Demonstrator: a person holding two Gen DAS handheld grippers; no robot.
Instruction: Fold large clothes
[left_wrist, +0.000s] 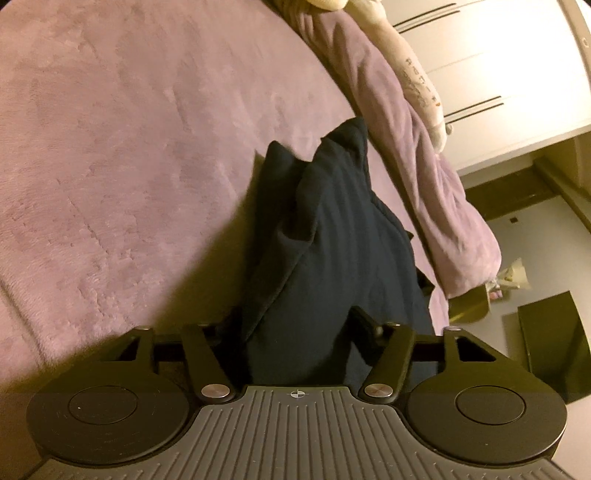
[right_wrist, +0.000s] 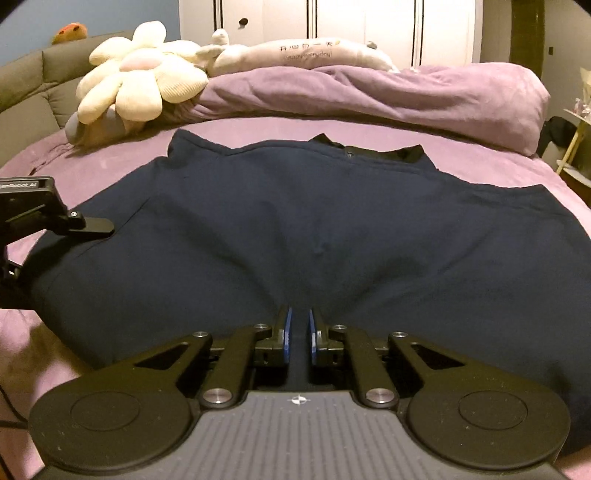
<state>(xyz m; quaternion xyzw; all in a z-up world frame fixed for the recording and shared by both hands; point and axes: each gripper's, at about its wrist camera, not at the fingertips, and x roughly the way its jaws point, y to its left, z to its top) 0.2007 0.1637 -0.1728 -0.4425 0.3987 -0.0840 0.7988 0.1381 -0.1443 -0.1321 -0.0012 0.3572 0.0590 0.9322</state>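
two grippers work one navy garment (right_wrist: 295, 221) spread on the purple bed (right_wrist: 110, 162), its collar toward the rolled duvet (right_wrist: 406, 96) at the far edge. right gripper (right_wrist: 299, 328) at the near hem, jaws narrow, blue pads pinching a fold of the cloth. left gripper (left_wrist: 295, 325) at the garment's left edge, jaws half wide with bunched cloth between them; i cannot tell if they press it. plush flower (right_wrist: 140, 81) lies at the far left corner.

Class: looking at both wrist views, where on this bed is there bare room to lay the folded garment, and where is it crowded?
Bare purple bedcover lies beside the navy garment, away from the rolled duvet. Crowded: the headboard end, with the flower cushion, long plush pillow and duvet.
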